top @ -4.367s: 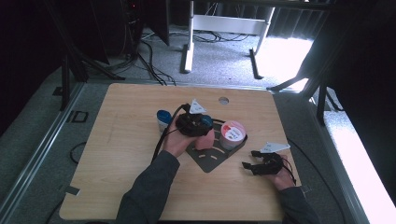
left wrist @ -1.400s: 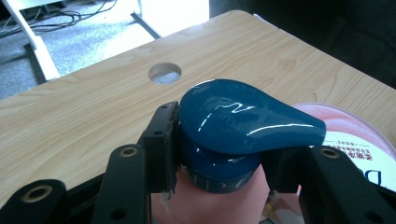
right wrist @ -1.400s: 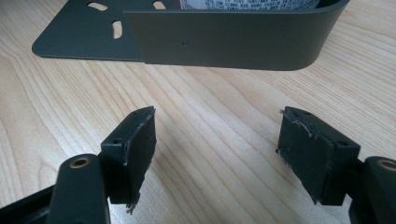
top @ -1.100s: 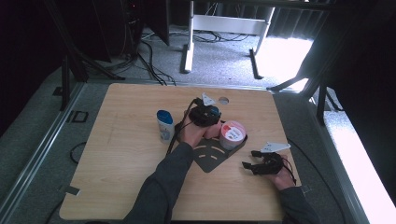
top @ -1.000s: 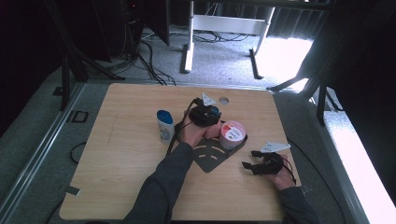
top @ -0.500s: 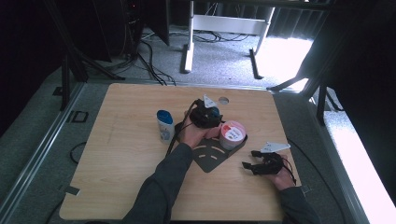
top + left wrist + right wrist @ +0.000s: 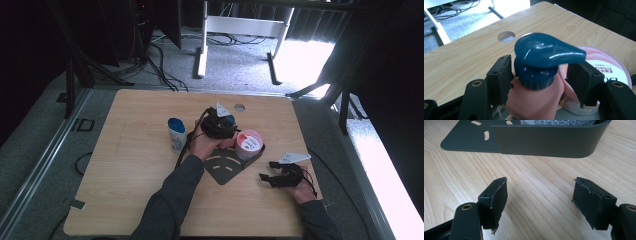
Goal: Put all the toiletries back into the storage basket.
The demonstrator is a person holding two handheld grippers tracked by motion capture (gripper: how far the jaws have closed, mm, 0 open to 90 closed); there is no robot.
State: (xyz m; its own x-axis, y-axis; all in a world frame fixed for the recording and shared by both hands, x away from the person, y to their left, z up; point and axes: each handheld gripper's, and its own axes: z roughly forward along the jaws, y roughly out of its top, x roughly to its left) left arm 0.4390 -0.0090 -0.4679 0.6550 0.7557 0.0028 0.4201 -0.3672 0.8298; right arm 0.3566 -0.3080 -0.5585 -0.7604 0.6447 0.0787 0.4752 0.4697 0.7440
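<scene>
The wooden bench point(image 7: 130, 170) carries everything, with a round hole point(image 7: 239, 107) near its far edge. At its middle lies a dark metal tray point(image 7: 225, 167), a flat slotted plate with a curved wall at its right end. Inside that wall stands a round tub with a pink and white lid point(image 7: 248, 142). Just left of the tub, at the tray's far left edge, stands a pink pump bottle point(image 7: 534, 100) with a dark blue pump head point(image 7: 544, 52), its spout pointing toward the tub. The left tool point(image 7: 218, 125) straddles this bottle's neck: in the left gripper view the bottle rises between the two black jaws, which have just been opening and stand wide, a gap showing at the right pad, so nothing is gripped. Farther left, apart from the tray, a small white bottle with a blue cap point(image 7: 176, 133) stands upright. The right tool point(image 7: 272, 177) rests near the bench's near right, its jaws spread apart and empty, facing the tray's wall.
</scene>
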